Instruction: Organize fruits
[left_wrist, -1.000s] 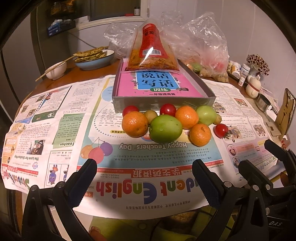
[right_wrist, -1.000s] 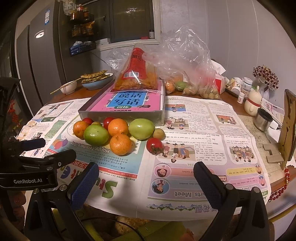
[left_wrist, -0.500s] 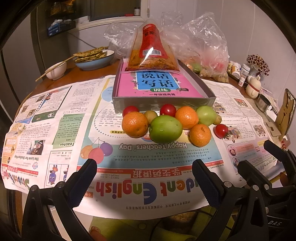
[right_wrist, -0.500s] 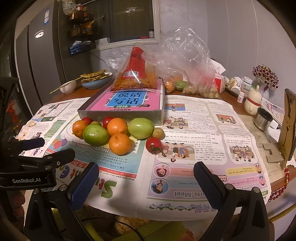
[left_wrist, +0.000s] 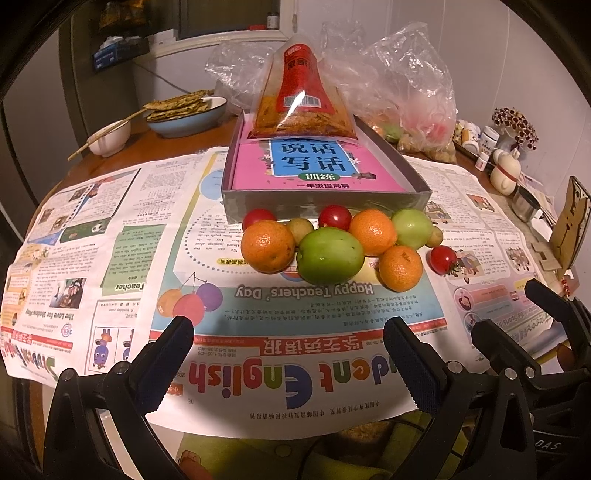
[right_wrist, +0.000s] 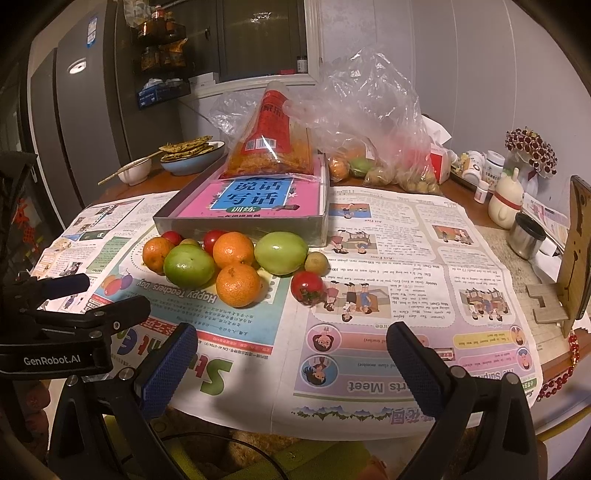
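While both grippers hung wide and empty at the table's near edge, the fruits (left_wrist: 332, 243) lay bunched on the newspaper (left_wrist: 110, 236), just before the box (left_wrist: 325, 205). Left gripper (left_wrist: 288, 363) faced the green fruit (left_wrist: 330, 254); right gripper (right_wrist: 291, 363) faced the lone tomato (right_wrist: 306, 287), slightly apart from three oranges (right_wrist: 238, 284) and the other greens.

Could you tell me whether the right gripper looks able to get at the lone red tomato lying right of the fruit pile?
Probably yes: the small red tomato lies apart from the pile on the newspaper, and the open right gripper faces it with nothing between.
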